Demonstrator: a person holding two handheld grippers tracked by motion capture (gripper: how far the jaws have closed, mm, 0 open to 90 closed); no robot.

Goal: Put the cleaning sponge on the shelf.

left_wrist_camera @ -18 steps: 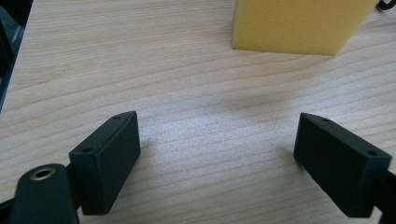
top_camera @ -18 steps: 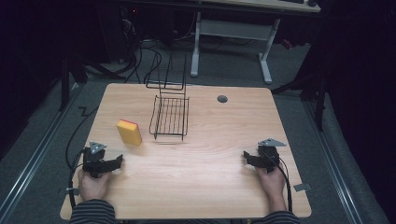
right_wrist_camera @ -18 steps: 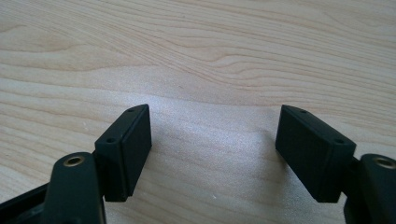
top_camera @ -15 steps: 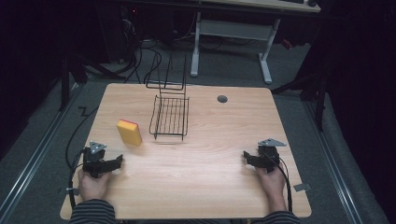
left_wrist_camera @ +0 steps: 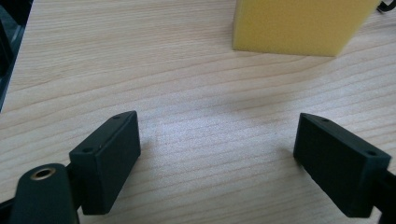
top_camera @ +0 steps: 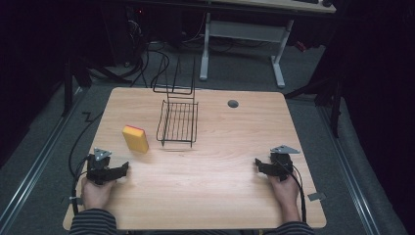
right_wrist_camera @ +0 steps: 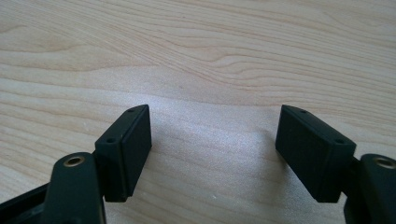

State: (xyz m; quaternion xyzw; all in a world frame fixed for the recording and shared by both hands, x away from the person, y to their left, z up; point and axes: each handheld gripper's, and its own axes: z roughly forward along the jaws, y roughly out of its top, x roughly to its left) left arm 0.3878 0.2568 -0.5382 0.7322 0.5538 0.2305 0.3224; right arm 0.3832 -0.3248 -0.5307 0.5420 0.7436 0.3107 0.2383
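A yellow sponge (top_camera: 135, 138) with an orange top edge stands on the wooden table (top_camera: 220, 196), left of a black wire rack (top_camera: 178, 121). My left gripper (top_camera: 121, 169) rests low at the table's left front, a short way below the sponge, its jaws apart over bare wood. In the left gripper view the sponge (left_wrist_camera: 299, 25) sits ahead and to the right of the open gripper (left_wrist_camera: 217, 140). My right gripper (top_camera: 258, 164) lies at the right front, held by a hand. Its jaws stand wide in the right gripper view (right_wrist_camera: 212, 135), with bare wood between them.
A round grommet hole (top_camera: 233, 104) sits near the table's far edge. Cables trail from both grippers over the table's sides. A white desk frame (top_camera: 240, 34) and loose cables stand on the floor beyond the table.
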